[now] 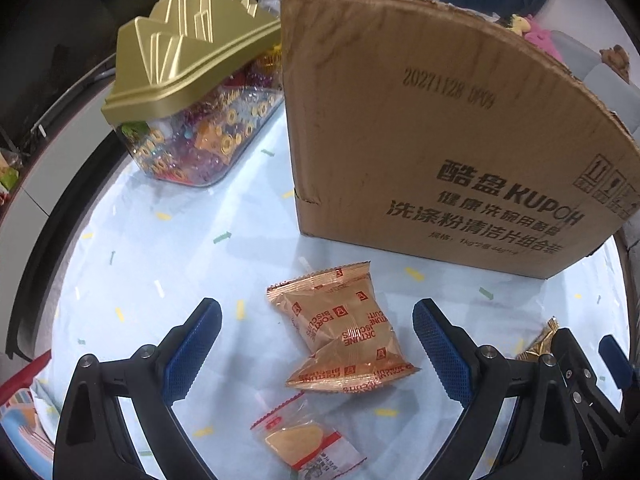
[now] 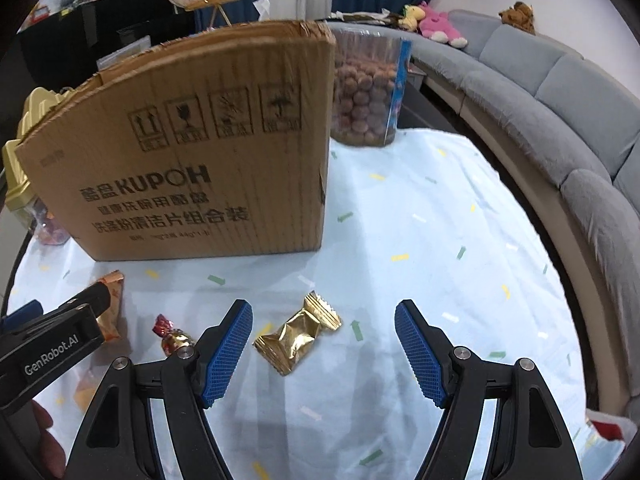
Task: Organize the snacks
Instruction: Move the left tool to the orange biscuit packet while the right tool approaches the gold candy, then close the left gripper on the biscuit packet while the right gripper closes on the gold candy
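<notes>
Two copper biscuit packets (image 1: 340, 332) lie on the pale blue cloth, between and just beyond the fingers of my left gripper (image 1: 318, 344), which is open and hangs above them. A clear packet with a red stripe (image 1: 308, 440) lies nearer the camera. My right gripper (image 2: 324, 346) is open over a gold wrapped candy (image 2: 298, 334), its blue pads apart from it on both sides. A small red-and-gold candy (image 2: 172, 336) lies to its left. A brown cardboard box (image 2: 192, 152) stands upright behind the snacks (image 1: 440, 132).
A clear tub of candies with a gold mountain-shaped lid (image 1: 188, 92) stands left of the box. A clear jar of brown balls (image 2: 368, 88) stands behind its right corner. A grey sofa (image 2: 560, 112) curves around the table's right edge. The left gripper's body (image 2: 52, 348) enters from the left.
</notes>
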Tool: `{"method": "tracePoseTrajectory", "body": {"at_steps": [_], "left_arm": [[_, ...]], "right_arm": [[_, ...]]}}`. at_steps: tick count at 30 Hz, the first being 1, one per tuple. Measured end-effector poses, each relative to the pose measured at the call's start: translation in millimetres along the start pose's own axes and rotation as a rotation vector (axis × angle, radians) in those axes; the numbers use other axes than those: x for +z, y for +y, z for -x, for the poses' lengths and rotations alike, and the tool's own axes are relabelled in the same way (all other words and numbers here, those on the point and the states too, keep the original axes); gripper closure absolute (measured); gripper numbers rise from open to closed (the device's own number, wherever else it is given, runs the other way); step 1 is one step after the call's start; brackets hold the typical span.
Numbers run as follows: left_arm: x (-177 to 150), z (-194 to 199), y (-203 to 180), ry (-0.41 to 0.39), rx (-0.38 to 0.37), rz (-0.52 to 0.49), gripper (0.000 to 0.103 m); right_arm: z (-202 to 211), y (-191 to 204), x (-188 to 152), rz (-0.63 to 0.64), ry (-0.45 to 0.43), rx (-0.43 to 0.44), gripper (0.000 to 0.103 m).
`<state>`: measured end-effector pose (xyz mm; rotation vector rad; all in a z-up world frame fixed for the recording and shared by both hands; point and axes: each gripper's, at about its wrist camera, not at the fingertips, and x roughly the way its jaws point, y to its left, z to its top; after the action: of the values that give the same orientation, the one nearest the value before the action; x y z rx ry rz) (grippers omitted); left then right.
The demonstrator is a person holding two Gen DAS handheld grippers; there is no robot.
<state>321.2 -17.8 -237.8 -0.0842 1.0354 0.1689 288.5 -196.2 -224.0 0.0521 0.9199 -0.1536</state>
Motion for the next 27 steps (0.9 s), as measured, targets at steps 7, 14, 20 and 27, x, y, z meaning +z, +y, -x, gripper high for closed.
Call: {"method": "tracePoseTrajectory", "body": {"at_steps": [7, 14, 20, 27], "left_arm": [[3.4, -15.7, -2.1, 0.022, 0.016, 0.004, 0.008], [0.0, -29.6, -0.3, 0.049, 0.008, 0.017, 0.023], [-4.1, -34.2, 1.2, 0.045, -0.015, 0.018, 0.036], [-7.1, -30.2, -5.5, 0.031, -0.024, 0.009, 0.049]], "right_arm": [[-19.9, 0.5, -3.3, -0.033, 0.053, 0.007, 0.029], [-34.1, 5.1, -5.8, -0.032, 0.09, 0.012, 0.039], [-37.6, 7.0, -6.2, -0.028, 0.104, 0.029, 0.064], [-34.0, 9.0, -6.1, -0.01, 0.095, 0.033, 0.082]]}}
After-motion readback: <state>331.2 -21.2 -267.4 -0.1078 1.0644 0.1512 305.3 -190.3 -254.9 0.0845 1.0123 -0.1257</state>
